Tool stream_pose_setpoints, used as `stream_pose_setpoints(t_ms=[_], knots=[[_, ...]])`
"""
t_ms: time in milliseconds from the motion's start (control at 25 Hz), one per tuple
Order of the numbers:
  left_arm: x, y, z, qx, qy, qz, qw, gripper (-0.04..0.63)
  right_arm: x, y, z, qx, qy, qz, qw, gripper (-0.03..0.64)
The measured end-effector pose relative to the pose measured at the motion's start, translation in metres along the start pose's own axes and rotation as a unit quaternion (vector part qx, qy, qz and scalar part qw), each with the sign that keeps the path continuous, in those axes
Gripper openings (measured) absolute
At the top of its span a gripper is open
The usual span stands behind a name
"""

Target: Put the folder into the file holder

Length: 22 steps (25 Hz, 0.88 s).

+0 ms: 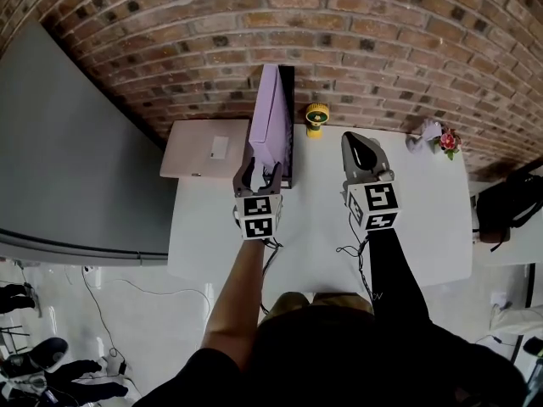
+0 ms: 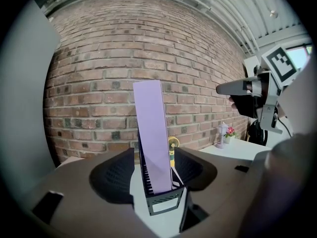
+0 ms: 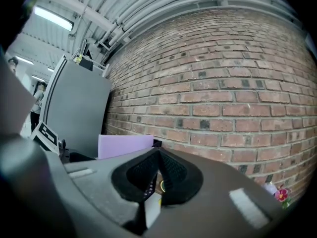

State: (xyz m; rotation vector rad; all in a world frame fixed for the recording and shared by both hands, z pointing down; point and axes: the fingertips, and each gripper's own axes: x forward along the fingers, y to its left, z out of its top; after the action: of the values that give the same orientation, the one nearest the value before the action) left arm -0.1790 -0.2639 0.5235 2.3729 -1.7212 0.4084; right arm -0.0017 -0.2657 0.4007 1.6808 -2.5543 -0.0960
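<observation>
One white desk (image 1: 424, 219) carries it all: at its far edge the purple folder (image 2: 153, 133) stands upright in the black file holder (image 2: 161, 202), long axis running away from you. Your left gripper (image 1: 260, 174) is nearer, jaws wide apart in line with the holder's near end and gripping nothing. Your right gripper (image 1: 361, 147), off to the right, has its jaws closed and empty.

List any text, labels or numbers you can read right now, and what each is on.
No readable words or numbers anywhere.
Label card on the file holder: no print I can make out.
White patch on the flat pink item: too small to read.
Marker cubes: black-and-white square patterns only, no letters.
</observation>
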Motion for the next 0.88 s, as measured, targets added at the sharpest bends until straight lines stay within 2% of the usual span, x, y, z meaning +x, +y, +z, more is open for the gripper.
stream_pose_setpoints(t_ms=[320, 520, 720, 880], knots=[[-0.038, -0.002, 0.025, 0.020, -0.034, -0.025, 0.9989, 0.242, -0.031, 0.004, 0.001, 0.010, 0.004, -0.029, 1.000, -0.001], [-0.068, -0.013, 0.055, 0.050, -0.061, -0.034, 0.9963, 0.242, -0.047, 0.008, 0.005, 0.009, 0.000, -0.026, 1.000, -0.002], [-0.089, -0.028, 0.083, 0.053, -0.094, -0.036, 0.9935, 0.242, -0.058, 0.008, 0.010, 0.004, -0.008, -0.013, 1.000, -0.002], [-0.105, -0.042, 0.098, 0.053, -0.106, -0.035, 0.9924, 0.242, -0.070, 0.008, 0.014, 0.011, -0.015, 0.007, 1.000, 0.000]])
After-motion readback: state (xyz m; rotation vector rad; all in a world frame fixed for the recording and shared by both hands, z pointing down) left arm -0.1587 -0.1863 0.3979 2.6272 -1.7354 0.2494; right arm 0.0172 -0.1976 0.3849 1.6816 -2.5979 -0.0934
